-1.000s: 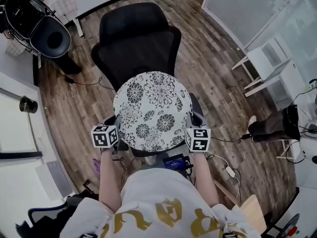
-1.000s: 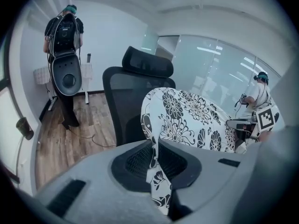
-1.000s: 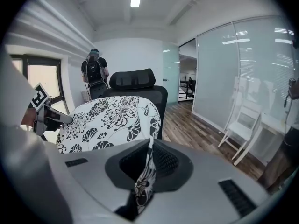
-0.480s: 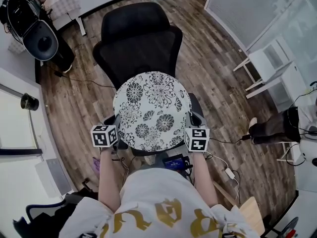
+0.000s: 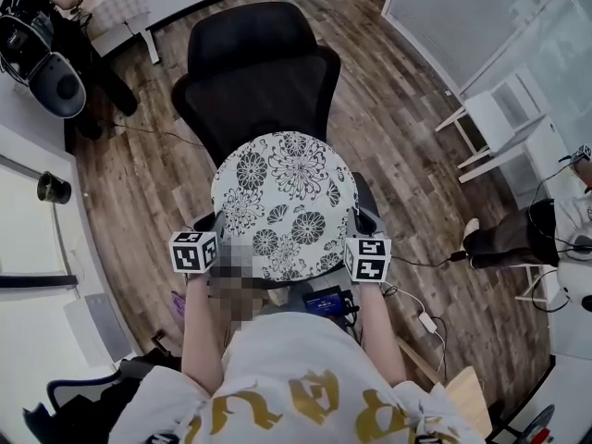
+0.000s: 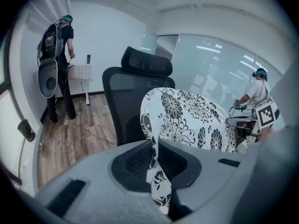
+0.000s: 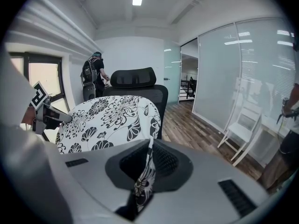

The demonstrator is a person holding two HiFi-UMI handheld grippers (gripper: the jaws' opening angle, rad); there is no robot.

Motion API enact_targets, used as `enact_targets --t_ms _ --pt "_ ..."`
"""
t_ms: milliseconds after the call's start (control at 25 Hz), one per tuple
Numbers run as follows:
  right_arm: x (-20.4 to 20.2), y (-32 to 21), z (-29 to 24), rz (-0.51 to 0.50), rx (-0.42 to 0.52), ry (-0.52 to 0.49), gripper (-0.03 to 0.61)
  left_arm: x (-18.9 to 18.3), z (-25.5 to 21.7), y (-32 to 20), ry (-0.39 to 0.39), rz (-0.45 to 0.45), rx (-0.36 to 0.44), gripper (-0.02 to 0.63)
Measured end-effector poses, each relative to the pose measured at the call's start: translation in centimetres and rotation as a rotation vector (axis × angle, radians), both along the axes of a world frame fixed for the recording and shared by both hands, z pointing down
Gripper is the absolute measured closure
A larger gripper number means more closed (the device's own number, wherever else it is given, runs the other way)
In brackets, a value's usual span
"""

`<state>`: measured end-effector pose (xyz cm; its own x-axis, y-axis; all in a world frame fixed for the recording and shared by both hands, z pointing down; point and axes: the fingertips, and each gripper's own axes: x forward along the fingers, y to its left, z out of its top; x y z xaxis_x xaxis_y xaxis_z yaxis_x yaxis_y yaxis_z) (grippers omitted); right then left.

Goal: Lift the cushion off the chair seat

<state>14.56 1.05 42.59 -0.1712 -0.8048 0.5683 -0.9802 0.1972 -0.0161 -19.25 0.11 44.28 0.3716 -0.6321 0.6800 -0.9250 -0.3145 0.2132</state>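
Note:
A round white cushion (image 5: 285, 202) with black flowers hangs over the seat of a black mesh office chair (image 5: 259, 72), held by its near edge on both sides. My left gripper (image 5: 220, 240) is shut on the cushion's left edge. In the left gripper view a fold of the cushion (image 6: 187, 120) is pinched between the jaws of the left gripper (image 6: 156, 171), with the chair (image 6: 135, 92) behind. My right gripper (image 5: 351, 240) is shut on the right edge; its own view shows the cushion (image 7: 112, 120) pinched in the right gripper (image 7: 145, 171) and the chair's headrest (image 7: 135, 77) beyond.
A person with a backpack rig (image 5: 46, 54) stands at the far left by a small table. A white folding chair (image 5: 499, 123) stands at the right before a glass partition. Another person (image 5: 518, 234) is at the right edge. Cables (image 5: 421, 317) lie on the wooden floor.
The person with the backpack rig has moved further left and away. Both grippers and the cushion have kept still.

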Motion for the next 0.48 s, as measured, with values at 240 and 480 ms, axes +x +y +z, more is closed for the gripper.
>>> enact_targets --t_ms 240,480 --pt "0.05 -0.22 0.12 -0.006 -0.003 0.012 0.558 -0.09 0.2 0.02 -0.013 0.003 0.004 0.58" --pt "0.16 -0.45 0.55 -0.011 -0.007 0.013 0.558 0.04 0.59 -0.21 -0.015 0.006 0.0 0.581"
